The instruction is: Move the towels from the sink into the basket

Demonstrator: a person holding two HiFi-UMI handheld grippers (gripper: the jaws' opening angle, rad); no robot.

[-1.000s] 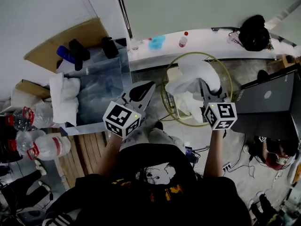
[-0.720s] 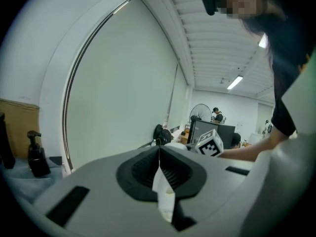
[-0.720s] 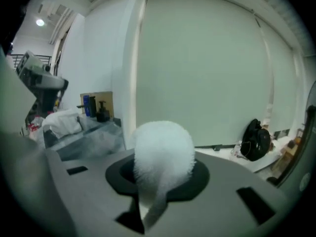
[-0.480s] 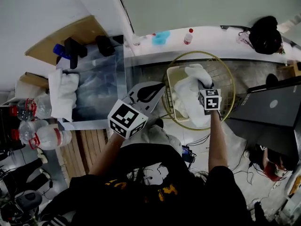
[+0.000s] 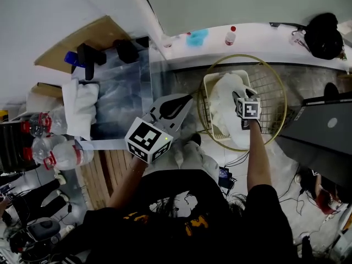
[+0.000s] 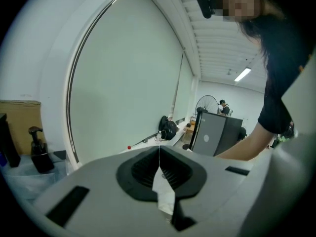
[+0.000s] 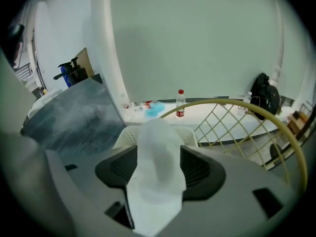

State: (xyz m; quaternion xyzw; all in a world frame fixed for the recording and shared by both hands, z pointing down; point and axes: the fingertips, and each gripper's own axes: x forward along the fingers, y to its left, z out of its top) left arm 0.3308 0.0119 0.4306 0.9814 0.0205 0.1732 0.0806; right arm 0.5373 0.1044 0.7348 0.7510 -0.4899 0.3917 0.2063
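A white towel [image 5: 224,110] hangs down into the cream plastic basket [image 5: 205,99], which sits inside a round yellow wire frame [image 5: 276,87]. My right gripper [image 5: 237,97] is right over it, jaws opening, with the towel's top fold [image 7: 155,167] lying loosely between the pads. Another white towel [image 5: 80,108] is draped over the left edge of the grey sink [image 5: 118,100]. My left gripper [image 5: 181,99] hovers between sink and basket, shut, nothing held. In the left gripper view its jaws [image 6: 159,149] meet along a thin seam.
Plastic water bottles [image 5: 52,153] lie at the left. Dark pump bottles [image 5: 88,56] stand behind the sink, beside a cardboard sheet [image 5: 93,34]. A red-capped bottle [image 5: 230,36] and a black bag [image 5: 324,34] rest on the white ledge. A dark cabinet [image 5: 324,139] stands at the right.
My right gripper has gone down and away into the basket with the towel, and its jaws have spread apart. The left gripper has hardly moved.
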